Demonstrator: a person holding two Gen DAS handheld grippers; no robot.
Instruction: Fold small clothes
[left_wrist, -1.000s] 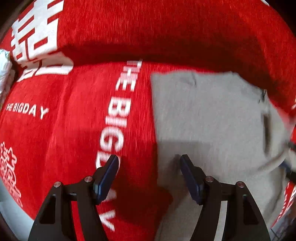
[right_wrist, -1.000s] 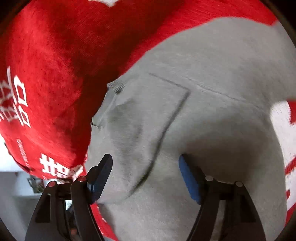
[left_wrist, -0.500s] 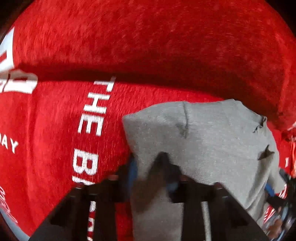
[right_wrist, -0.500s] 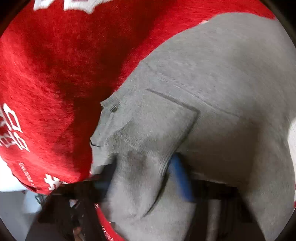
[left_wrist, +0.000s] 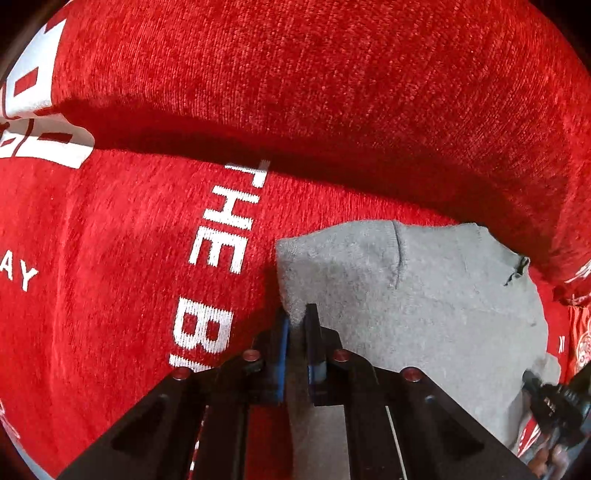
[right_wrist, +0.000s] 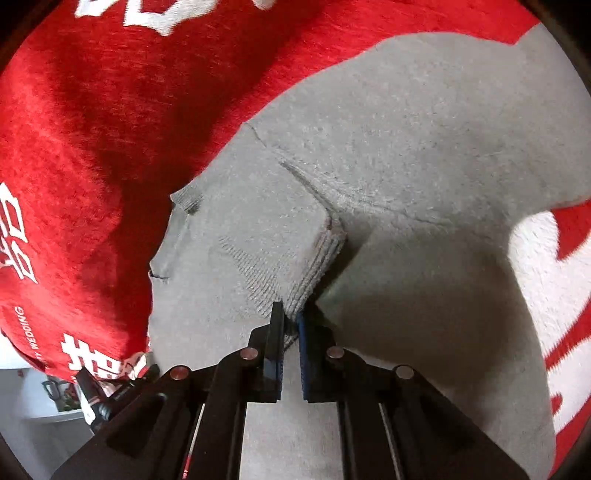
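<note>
While the grey knit garment (left_wrist: 424, 306) lies on the red sofa cover (left_wrist: 129, 240) printed with white lettering, the left gripper (left_wrist: 297, 317) pinches its edge at the garment's 8 o'clock corner. The right gripper (right_wrist: 291, 314) is clamped on a folded, ribbed corner (right_wrist: 321, 251) at 6 o'clock.

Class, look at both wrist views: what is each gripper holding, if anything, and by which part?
Both hold the grey garment. The left gripper pinches its left edge near a corner; the right gripper pinches a lifted ribbed fold.
</note>
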